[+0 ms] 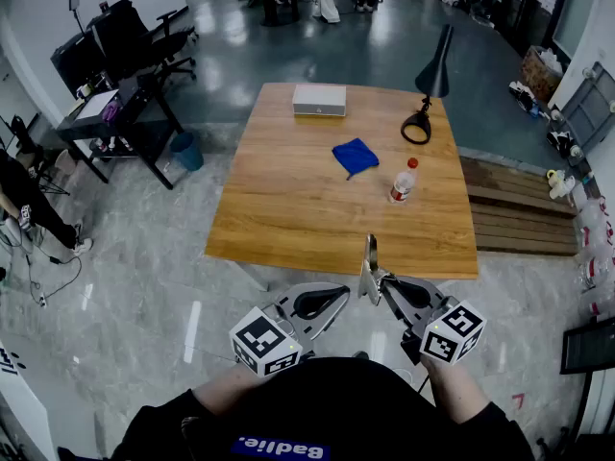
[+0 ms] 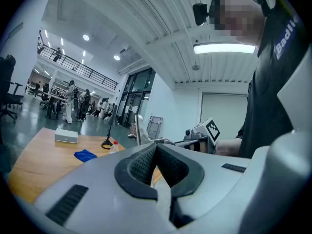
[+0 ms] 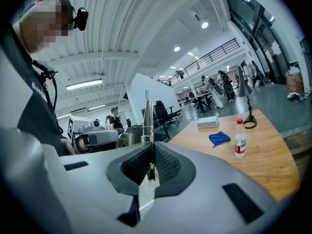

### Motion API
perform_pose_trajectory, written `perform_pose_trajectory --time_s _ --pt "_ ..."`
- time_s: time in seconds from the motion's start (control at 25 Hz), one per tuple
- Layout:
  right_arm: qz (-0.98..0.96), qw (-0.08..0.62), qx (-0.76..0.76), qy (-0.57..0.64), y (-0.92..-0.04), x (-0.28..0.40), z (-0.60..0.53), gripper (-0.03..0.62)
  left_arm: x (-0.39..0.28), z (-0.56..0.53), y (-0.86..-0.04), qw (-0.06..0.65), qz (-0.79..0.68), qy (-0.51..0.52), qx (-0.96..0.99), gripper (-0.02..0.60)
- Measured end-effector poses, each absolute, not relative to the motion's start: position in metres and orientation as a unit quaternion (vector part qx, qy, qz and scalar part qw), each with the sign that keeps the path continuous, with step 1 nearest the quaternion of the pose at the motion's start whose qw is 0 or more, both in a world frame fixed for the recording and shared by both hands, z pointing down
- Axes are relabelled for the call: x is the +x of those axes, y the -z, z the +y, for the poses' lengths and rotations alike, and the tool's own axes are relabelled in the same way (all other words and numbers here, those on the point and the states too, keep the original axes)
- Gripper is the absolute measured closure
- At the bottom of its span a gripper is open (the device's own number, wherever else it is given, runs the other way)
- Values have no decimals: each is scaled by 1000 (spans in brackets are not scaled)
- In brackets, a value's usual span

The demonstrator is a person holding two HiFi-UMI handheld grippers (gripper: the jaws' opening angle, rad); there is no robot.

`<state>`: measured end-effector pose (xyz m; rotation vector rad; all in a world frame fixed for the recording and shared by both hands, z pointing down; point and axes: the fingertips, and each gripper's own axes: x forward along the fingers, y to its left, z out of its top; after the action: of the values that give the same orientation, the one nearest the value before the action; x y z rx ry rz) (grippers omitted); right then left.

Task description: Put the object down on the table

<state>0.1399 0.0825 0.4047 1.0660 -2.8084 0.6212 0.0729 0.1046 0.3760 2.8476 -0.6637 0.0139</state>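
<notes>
A thin flat metal tool [image 1: 369, 260] stands upright in my right gripper [image 1: 379, 282], whose jaws are shut on its lower end. In the right gripper view the metal tool [image 3: 146, 116] rises straight up from between the pads of the right gripper [image 3: 150, 149]. It hangs just in front of the wooden table's [image 1: 288, 209] near edge, not over it. My left gripper [image 1: 344, 294] is close beside it on the left, shut with nothing between its pads [image 2: 146, 162]. In the left gripper view the metal tool [image 2: 139, 128] shows beyond the left gripper [image 2: 156, 149].
On the table stand a clear bottle with a red cap [image 1: 404, 182], a blue cloth [image 1: 355, 155], a white box [image 1: 319, 100] at the far edge and a black desk lamp [image 1: 428, 89]. Office chairs and a desk [image 1: 125, 75] stand at the far left.
</notes>
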Motion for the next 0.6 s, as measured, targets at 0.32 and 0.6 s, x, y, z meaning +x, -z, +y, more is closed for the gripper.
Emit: perform_pose_trajectory --time_s 0.32,0.6 --pt "-917 43 342 -199 -407 141 79 588 75 102 -377 108 -229 -4 967 578" --pt "-919 42 336 -201 -412 144 77 588 81 99 -380 107 -233 -5 967 578"
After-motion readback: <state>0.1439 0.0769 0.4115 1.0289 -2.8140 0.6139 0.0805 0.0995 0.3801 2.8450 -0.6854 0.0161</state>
